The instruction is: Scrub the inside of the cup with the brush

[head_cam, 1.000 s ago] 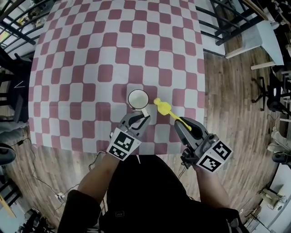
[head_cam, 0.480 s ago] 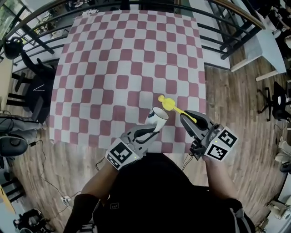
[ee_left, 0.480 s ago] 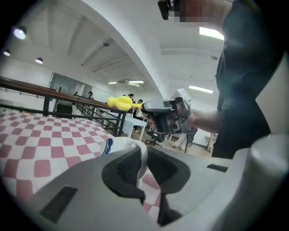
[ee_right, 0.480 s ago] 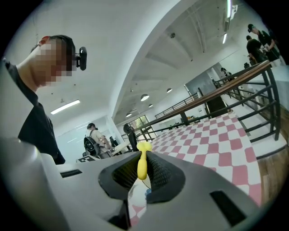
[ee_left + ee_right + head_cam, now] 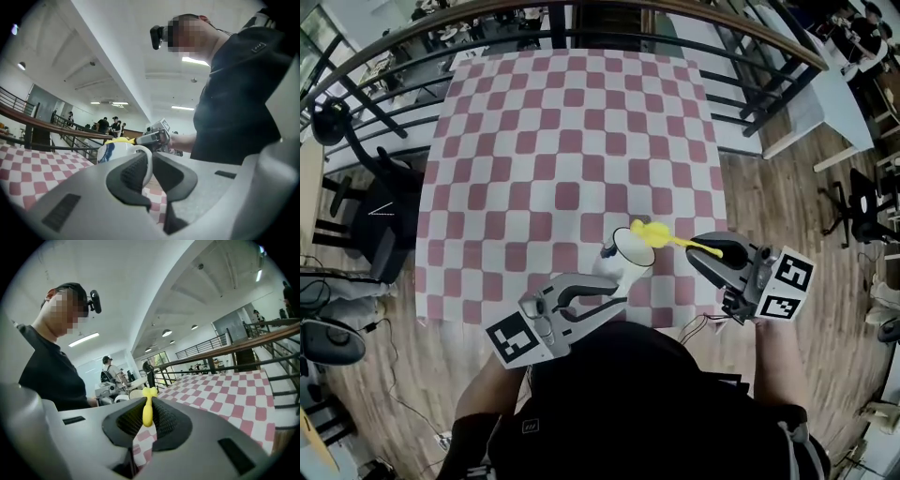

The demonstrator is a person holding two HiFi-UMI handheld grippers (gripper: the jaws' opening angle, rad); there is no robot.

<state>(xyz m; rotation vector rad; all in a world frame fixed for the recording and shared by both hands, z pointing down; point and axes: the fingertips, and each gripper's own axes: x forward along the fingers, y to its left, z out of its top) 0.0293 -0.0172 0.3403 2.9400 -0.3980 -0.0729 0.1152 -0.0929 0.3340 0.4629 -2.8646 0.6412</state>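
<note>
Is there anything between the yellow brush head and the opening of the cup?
Nothing visible does. The brush has its head right at the rim of the cup, whose mouth tilts toward it.

The cup [image 5: 625, 255] is lifting off the table and tipping, its mouth turning toward frame right (a second ago it stood upright). The left gripper [image 5: 607, 284] is swinging down-left, the right gripper [image 5: 709, 256] is drifting right, and the brush [image 5: 661, 237] head is meeting the rim.
</note>
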